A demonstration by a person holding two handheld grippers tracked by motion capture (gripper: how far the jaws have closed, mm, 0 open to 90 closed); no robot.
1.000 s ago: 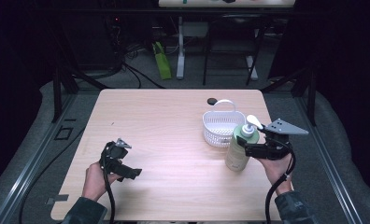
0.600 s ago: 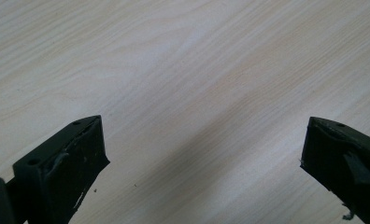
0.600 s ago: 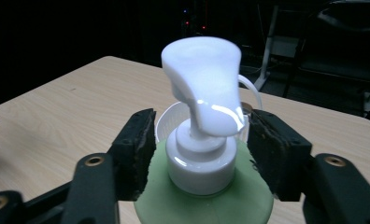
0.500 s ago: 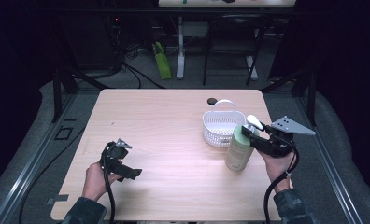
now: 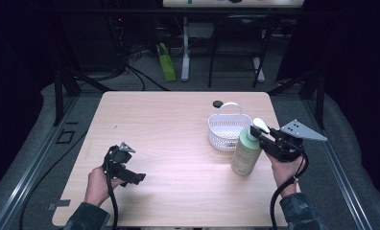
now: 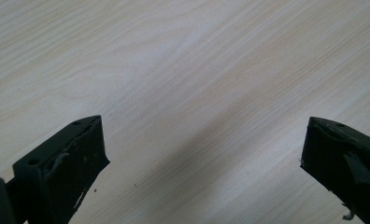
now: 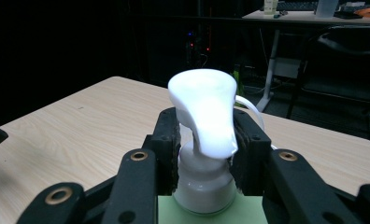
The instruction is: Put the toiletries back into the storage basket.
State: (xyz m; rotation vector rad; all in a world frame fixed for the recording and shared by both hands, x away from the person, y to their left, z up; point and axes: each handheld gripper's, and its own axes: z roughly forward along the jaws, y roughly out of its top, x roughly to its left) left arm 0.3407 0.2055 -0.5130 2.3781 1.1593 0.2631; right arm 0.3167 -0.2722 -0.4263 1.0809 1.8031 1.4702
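Trouble is looming: right gripper (image 7: 205,154) is clamping the green bottle's (image 5: 246,154) narrow pump neck beside the basket (image 5: 225,131), risking a swing-out, while left gripper (image 6: 204,163) is idling apart.

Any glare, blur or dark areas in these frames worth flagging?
Right gripper view: the white pump head is overexposed, its detail washed out. High view: the table is evenly lit, the room behind nearly black. Left gripper view: the wood grain is sharp, with a soft shadow between the jaws.
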